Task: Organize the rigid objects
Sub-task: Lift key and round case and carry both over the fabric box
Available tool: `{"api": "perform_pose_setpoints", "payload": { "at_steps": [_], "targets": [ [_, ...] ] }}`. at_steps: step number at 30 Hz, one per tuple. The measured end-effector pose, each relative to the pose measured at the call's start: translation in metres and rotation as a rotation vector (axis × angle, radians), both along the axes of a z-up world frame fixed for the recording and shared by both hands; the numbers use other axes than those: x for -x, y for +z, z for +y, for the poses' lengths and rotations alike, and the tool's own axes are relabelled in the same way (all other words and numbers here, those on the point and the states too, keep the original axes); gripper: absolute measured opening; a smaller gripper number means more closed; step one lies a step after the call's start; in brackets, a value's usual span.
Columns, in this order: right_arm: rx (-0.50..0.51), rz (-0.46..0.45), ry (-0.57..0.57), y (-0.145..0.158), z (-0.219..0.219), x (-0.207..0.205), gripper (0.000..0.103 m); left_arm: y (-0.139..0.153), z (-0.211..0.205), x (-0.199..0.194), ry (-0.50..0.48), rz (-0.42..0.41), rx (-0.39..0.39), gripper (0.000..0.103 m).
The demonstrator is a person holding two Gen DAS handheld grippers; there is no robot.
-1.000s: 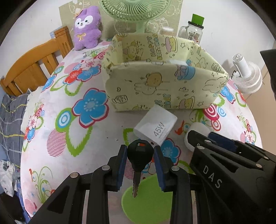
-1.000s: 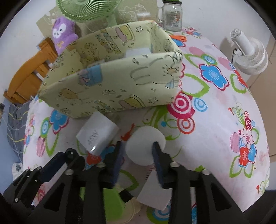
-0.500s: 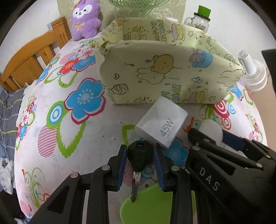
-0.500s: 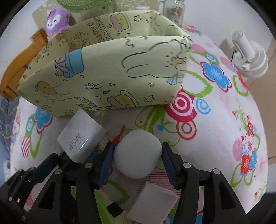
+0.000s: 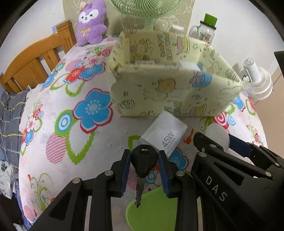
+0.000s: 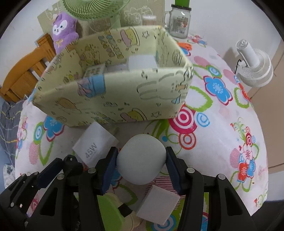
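My left gripper (image 5: pixel 144 157) is shut on the black head of a key (image 5: pixel 144 162), whose metal blade hangs down over a green disc (image 5: pixel 152 209). My right gripper (image 6: pixel 141 157) is shut on a white rounded case (image 6: pixel 141 158), with both blue pads against its sides. A white 45W charger (image 6: pixel 95 144) lies on the flowered cloth between the two grippers and the yellow fabric box (image 6: pixel 113 99). The box stands open-topped just beyond, with white items (image 6: pixel 142 62) inside. A white block (image 6: pixel 158 207) lies under the right gripper.
Behind the box stand a green fan (image 5: pixel 140 8), a purple plush (image 5: pixel 91 23) and a glass jar with a green lid (image 5: pixel 204 33). A small white fan (image 6: pixel 253 62) sits at the right table edge. A wooden chair back (image 5: pixel 35 60) is at the left.
The right jaws widened from behind the white rounded case, came around it and now press on it. The left gripper keeps the key and has hardly moved.
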State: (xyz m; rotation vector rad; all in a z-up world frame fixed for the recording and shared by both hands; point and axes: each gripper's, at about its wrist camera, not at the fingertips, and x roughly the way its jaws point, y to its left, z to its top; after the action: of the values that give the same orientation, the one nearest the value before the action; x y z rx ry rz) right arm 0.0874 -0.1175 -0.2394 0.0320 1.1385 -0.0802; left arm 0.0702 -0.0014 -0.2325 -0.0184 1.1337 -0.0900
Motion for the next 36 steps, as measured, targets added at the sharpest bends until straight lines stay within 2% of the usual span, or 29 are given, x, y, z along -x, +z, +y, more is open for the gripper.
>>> {"api": "perform_pose_setpoints", "payload": {
  "at_steps": [12,36],
  "targets": [
    [-0.006,-0.076,-0.004,0.049,-0.001,0.010,0.057,0.048,-0.001,0.013,0.001,-0.085,0.012,0.031],
    [-0.041,-0.193,-0.032,0.135,-0.008,0.044,0.057,0.127,-0.010,0.040,-0.017,-0.184,0.020,0.031]
  ]
}}
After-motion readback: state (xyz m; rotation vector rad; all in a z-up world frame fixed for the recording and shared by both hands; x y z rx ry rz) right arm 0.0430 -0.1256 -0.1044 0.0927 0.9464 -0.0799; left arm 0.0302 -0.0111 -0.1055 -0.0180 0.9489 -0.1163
